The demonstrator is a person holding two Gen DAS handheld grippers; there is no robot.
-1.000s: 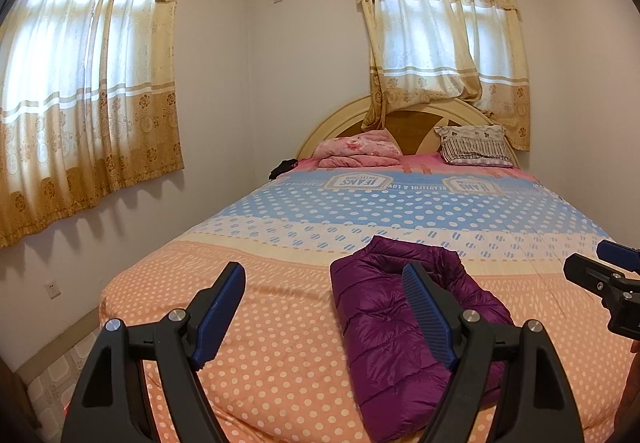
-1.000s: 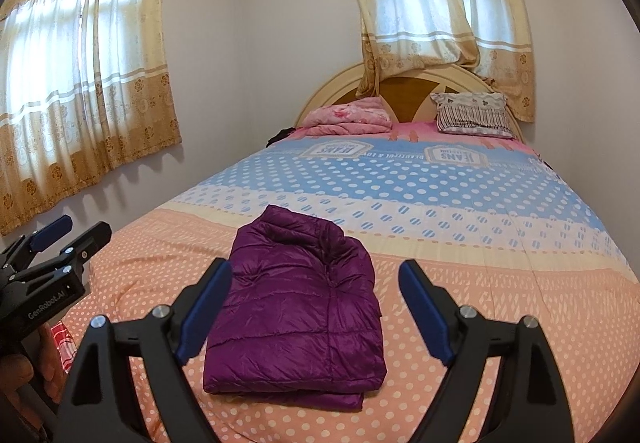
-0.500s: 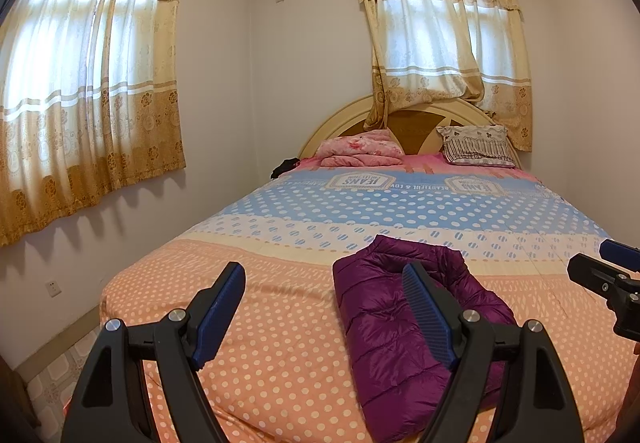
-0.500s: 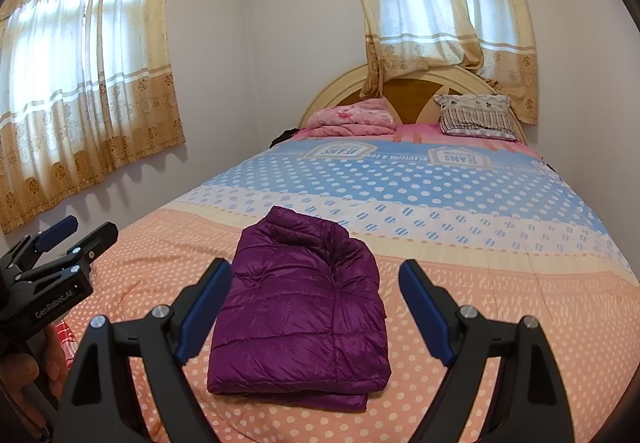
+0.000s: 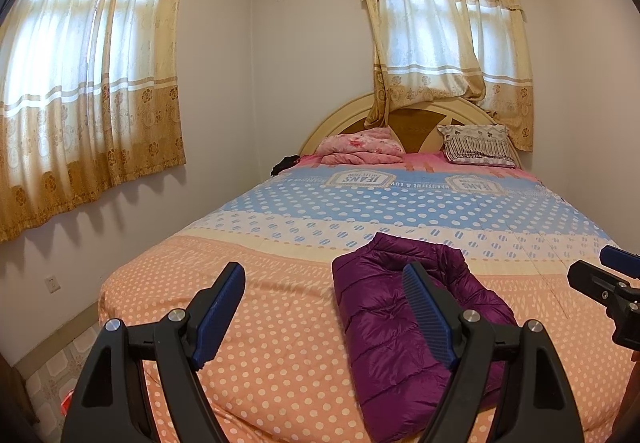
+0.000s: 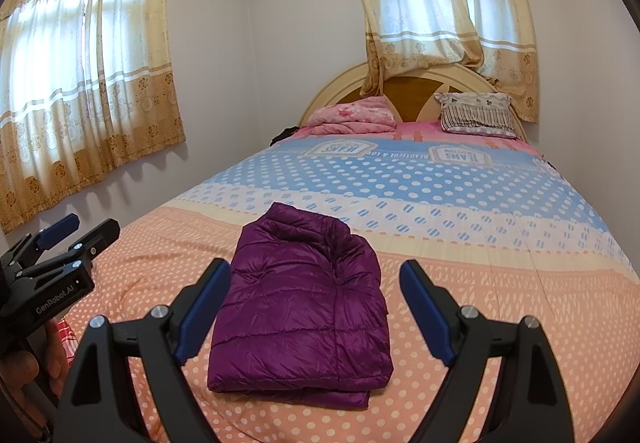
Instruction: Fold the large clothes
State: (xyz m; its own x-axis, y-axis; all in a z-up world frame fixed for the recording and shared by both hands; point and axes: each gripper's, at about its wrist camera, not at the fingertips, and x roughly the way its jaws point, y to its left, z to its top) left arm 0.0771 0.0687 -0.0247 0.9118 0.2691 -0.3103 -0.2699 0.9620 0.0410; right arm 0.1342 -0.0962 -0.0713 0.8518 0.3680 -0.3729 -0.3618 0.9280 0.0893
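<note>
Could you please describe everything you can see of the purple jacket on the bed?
The purple puffer jacket is shiny, quilted and padded. It lies folded into a compact, roughly rectangular stack of layers, collar end toward the headboard, on the orange polka-dot part of the bedspread near the foot of the bed. Only the bedspread touches it; both open grippers are clear of it.

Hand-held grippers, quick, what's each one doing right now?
Left hand-held gripper: open, holding nothing.
Right hand-held gripper: open, holding nothing; the purple jacket lies folded on the bed.
</note>
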